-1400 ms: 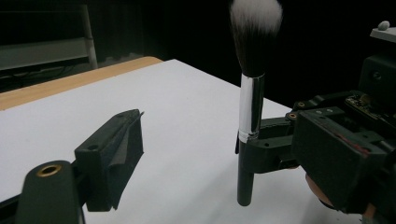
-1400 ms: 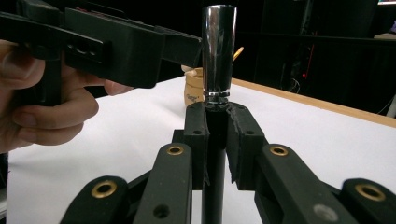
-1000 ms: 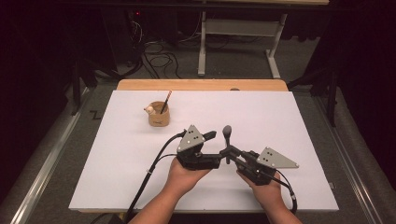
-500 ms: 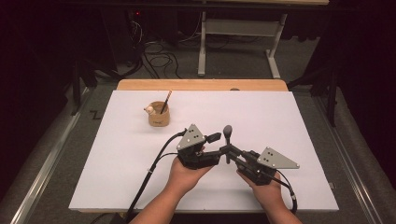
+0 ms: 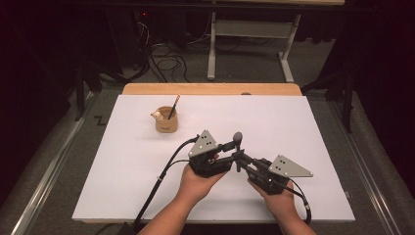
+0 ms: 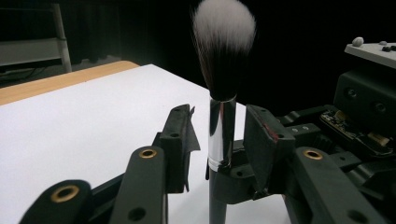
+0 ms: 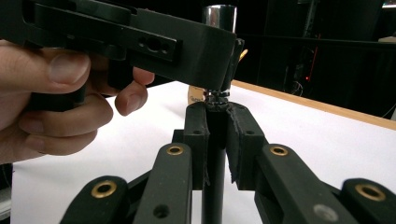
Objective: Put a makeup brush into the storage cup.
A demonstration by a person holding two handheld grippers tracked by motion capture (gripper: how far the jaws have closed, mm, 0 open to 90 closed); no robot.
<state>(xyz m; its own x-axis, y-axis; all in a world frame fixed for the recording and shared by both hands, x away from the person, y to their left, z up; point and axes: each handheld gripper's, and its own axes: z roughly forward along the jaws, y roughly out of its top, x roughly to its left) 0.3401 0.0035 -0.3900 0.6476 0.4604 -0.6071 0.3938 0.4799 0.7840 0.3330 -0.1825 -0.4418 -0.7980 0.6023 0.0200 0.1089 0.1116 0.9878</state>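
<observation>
Right gripper (image 7: 215, 128): jaws clamped on the dark handle of a makeup brush (image 6: 221, 84), holding it upright above the white tabletop (image 5: 293, 127), near the person's edge.

Left gripper (image 6: 217, 140): jaws had just been closing around the brush's chrome ferrule; a narrow gap showed on either side, so the pads were not yet pressing. Left hand (image 7: 56, 88) wrapped round the gripper body, seen close by in the right gripper view.

Makeup brush, continued: bristle head dark at the base and white at the tip, standing clear above both grippers, between the two hands in the high view (image 5: 237, 138).

Wooden cup (image 5: 166, 121): small, tan, well apart toward the far left of the tabletop; a thin stick-like tool leaned in it and a pale rounded item sat at its rim, too small to identify.

Wooden table edge (image 5: 210, 89): beyond the white surface.

Risks, as judged: the polished ferrule could slip if the left jaws closed off-centre; releasing the right grip before the left was firm would let the brush tip or drop; opposing pulls could twist the handle out of line.
</observation>
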